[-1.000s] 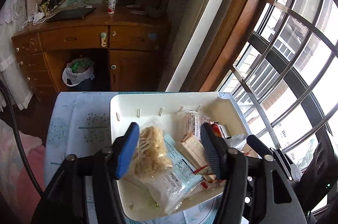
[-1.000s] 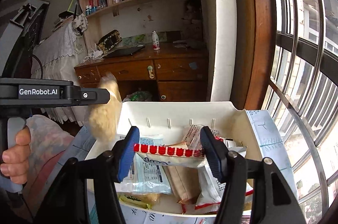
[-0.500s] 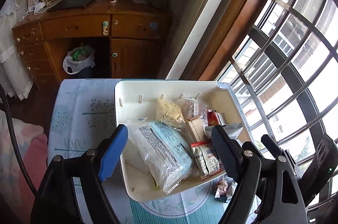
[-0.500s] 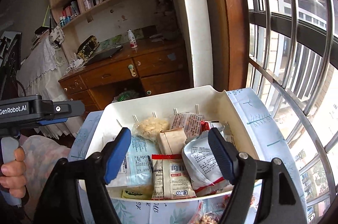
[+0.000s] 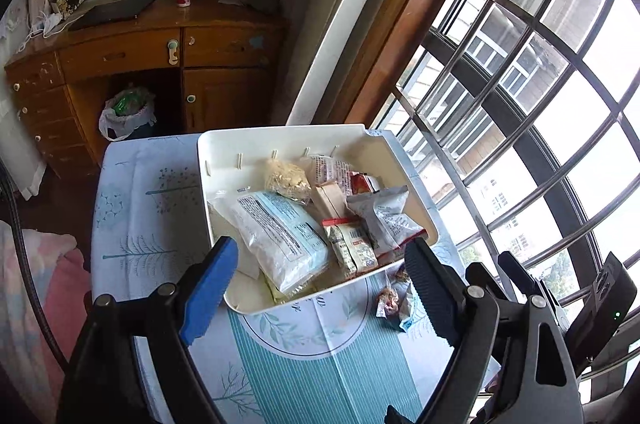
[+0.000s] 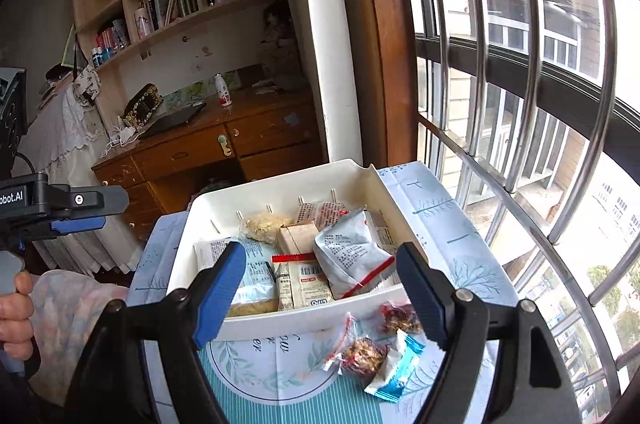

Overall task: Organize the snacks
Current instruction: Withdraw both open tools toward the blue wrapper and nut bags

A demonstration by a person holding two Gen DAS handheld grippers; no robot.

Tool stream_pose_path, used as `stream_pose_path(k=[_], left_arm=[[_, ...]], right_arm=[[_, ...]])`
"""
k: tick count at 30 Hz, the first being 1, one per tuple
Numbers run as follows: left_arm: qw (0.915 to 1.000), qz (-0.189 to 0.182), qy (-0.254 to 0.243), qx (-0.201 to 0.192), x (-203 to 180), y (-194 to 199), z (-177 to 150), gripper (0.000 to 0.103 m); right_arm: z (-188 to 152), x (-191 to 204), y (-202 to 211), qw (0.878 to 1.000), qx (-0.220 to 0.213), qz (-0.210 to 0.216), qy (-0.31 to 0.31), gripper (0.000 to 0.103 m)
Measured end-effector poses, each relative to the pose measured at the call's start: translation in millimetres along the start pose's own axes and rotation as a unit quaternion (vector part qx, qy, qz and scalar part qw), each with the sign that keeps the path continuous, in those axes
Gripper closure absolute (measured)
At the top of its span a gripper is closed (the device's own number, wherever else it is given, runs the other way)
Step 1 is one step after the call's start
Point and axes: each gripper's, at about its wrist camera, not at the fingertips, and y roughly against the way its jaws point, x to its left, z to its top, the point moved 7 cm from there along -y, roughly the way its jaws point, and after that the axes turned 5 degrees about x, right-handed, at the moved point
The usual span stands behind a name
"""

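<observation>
A white bin (image 5: 224, 139) (image 6: 288, 183) on the table holds several snack packets: a big pale blue bag (image 5: 280, 228), a yellowish noodle pack (image 5: 286, 177) (image 6: 262, 226), a red-topped packet (image 6: 304, 280) and a grey-white pouch (image 6: 348, 256). Three small snacks lie on the cloth in front of the bin: two clear nut packs (image 6: 360, 356) (image 6: 400, 320) and a blue-white wrapper (image 6: 396, 368). My left gripper (image 5: 320, 280) is open and empty, above the bin's near edge. My right gripper (image 6: 320, 288) is open and empty, above the bin's front wall.
The table has a pale blue leaf-print cloth (image 5: 152, 207). A barred window (image 6: 520, 103) runs along the right. A wooden desk (image 5: 140, 47) and a bagged waste bin (image 5: 126, 111) stand behind. A pink cushion (image 5: 36, 284) is at left.
The left gripper let go of the noodle pack and the right let go of the red-topped packet, both into the bin. Both grippers then opened wide and drew back and up.
</observation>
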Motion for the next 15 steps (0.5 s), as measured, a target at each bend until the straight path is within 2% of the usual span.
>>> stream_pose_path(k=[4,9,15], left_arm=[[0.9998,-0.017,0.005,0.010,-15,0,-12,0.019],[0.9993,-0.015,0.017,0.031,-35,-7,-24,0.019],[0.9975,-0.003,0.031,0.063,-57,-27,-39,0.018]], right_arm=[[-10,-12,13,1.000,0.014,-0.026,-0.001,0.025],[-24,-35,18,0.998,0.046,-0.041,-0.010,0.025],[-41,-58,17,0.996,0.089,-0.030,-0.004,0.025]])
